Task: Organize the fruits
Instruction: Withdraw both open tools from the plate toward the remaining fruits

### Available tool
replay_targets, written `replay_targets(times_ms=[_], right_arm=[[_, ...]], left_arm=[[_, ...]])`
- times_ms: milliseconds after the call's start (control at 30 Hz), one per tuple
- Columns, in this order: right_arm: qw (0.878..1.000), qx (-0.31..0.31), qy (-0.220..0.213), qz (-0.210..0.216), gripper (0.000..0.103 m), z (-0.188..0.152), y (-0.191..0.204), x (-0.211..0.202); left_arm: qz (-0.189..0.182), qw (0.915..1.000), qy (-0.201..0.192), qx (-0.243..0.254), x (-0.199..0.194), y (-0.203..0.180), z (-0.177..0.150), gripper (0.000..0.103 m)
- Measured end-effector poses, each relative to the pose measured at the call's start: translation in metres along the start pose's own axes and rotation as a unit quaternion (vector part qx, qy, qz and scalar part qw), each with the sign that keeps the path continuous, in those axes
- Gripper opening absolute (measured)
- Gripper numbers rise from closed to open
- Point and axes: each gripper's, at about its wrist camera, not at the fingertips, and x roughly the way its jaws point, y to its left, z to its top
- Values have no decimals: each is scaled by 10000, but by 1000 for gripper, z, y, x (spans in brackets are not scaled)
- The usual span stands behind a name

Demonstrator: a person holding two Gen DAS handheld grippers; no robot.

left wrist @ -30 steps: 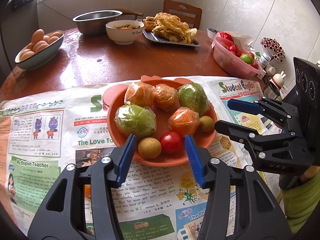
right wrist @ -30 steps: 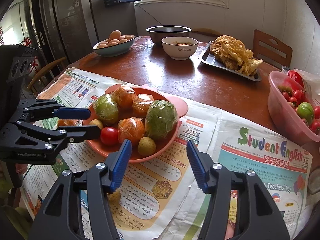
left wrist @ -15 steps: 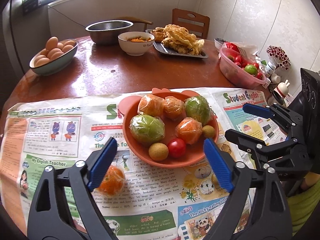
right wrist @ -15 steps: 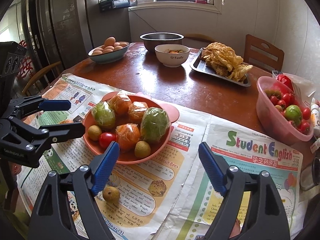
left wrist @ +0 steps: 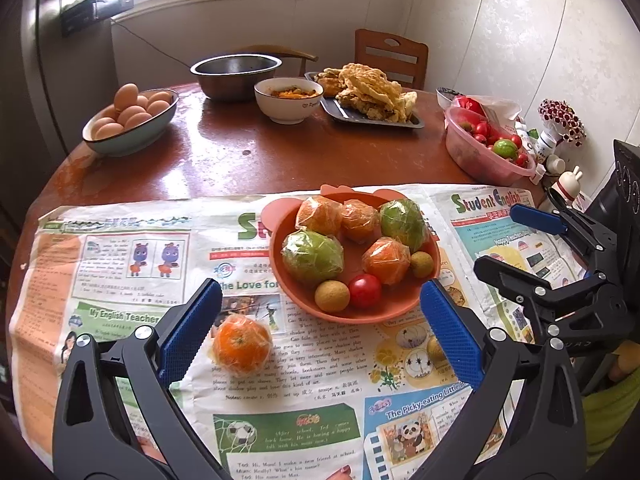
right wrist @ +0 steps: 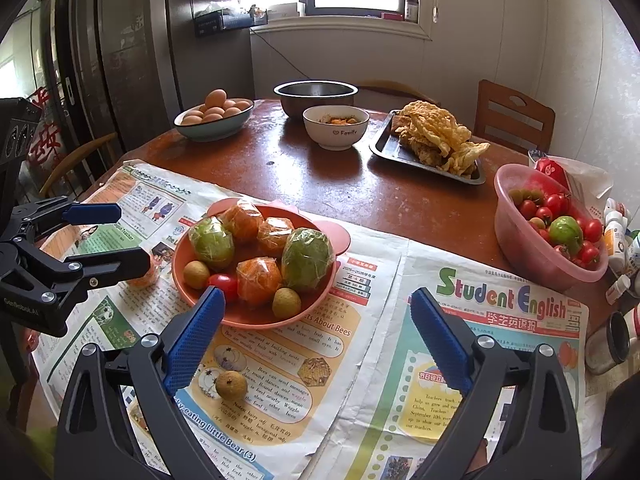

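Observation:
An orange plate on the newspaper holds wrapped oranges, two wrapped green fruits, longans and a cherry tomato. A loose wrapped orange lies on the paper in front of the plate, beside my left gripper's left pad and untouched. A loose longan lies on the paper near my right gripper's left pad. Both grippers hover before the plate, their jaws opening wide and pressing on nothing. The left gripper half hides the loose orange in the right wrist view.
Farther back on the round wooden table stand a bowl of eggs, a steel bowl, a white bowl and a tray of fried food. A pink basin of tomatoes and small bottles sit at the right edge.
Both grippers' jaws spread from fairly narrow to wide. Both have drawn up and back from the plate, so the loose orange and the loose longan now show on the newspaper.

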Motion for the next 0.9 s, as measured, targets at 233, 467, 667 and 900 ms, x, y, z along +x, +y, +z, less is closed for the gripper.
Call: replay_targets(times_ms=[233, 467, 667, 900], right_arm=[[10000, -9, -51, -17, 95, -2, 5, -9], [10000, -25, -89, -19, 95, -6, 12, -16], [10000, -35, -72, 25, 96, -13, 18, -20], [10000, -25, -10, 55, 96, -23, 24, -19]], left_arm=[[84, 9999, -46, -38, -11, 6, -5, 93], [163, 9998, -71, -76, -19, 12, -11, 93], [237, 9996, -27, -156, -23, 21, -21, 93], [400, 9990, 159, -108, -18, 27, -38, 93]])
